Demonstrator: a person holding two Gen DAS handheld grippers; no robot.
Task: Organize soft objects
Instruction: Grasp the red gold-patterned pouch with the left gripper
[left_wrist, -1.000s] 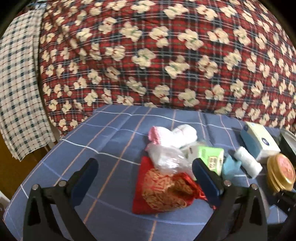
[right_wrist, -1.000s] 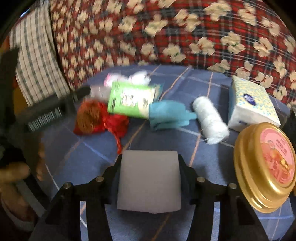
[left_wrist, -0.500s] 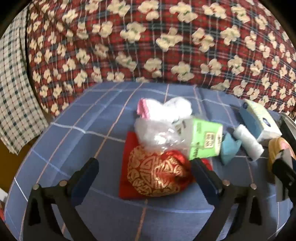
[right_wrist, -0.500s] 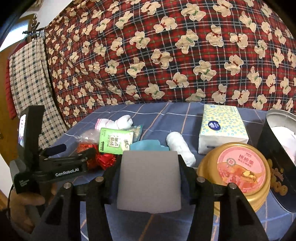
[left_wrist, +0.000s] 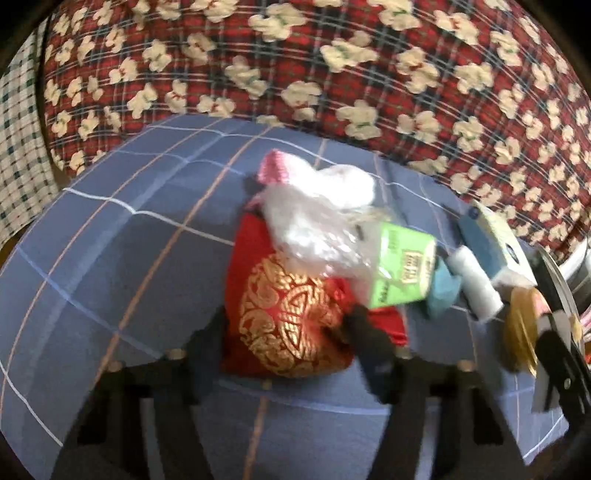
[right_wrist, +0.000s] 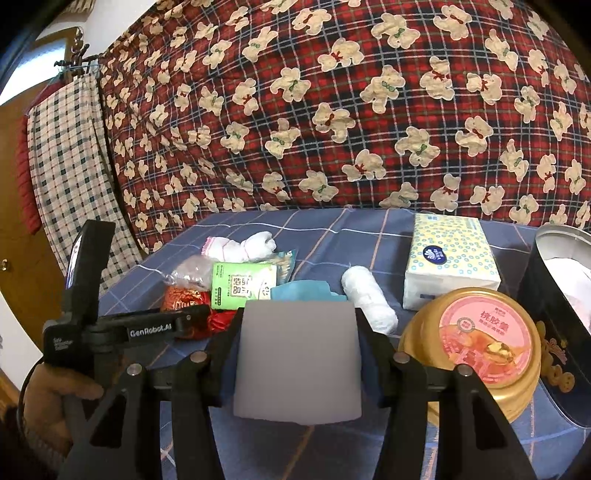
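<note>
A red pouch with gold embroidery (left_wrist: 288, 325) lies on the blue checked cloth (left_wrist: 129, 258). My left gripper (left_wrist: 284, 332) straddles it, its jaws closing, and the blurred fingers (left_wrist: 364, 332) touch the pouch's two sides. Piled behind the pouch are a clear plastic bag (left_wrist: 314, 236), a white and pink sock bundle (left_wrist: 321, 181) and a green tissue pack (left_wrist: 402, 273). My right gripper (right_wrist: 297, 321) is shut on a flat grey pad (right_wrist: 297, 362) and hangs above the cloth, to the right of the pile.
A teal cloth (right_wrist: 303, 290), a white roll (right_wrist: 365, 299), a tissue box (right_wrist: 450, 258), a gold round tin (right_wrist: 476, 347) and an open black tin (right_wrist: 554, 314) lie to the right. A red plaid quilt (right_wrist: 332, 110) rises behind the table. A hand (right_wrist: 48, 398) holds the left gripper.
The left gripper has tilted down over the red pouch and its jaws have come in from wide apart to the pouch's sides. The right gripper rose with the grey pad, then held still.
</note>
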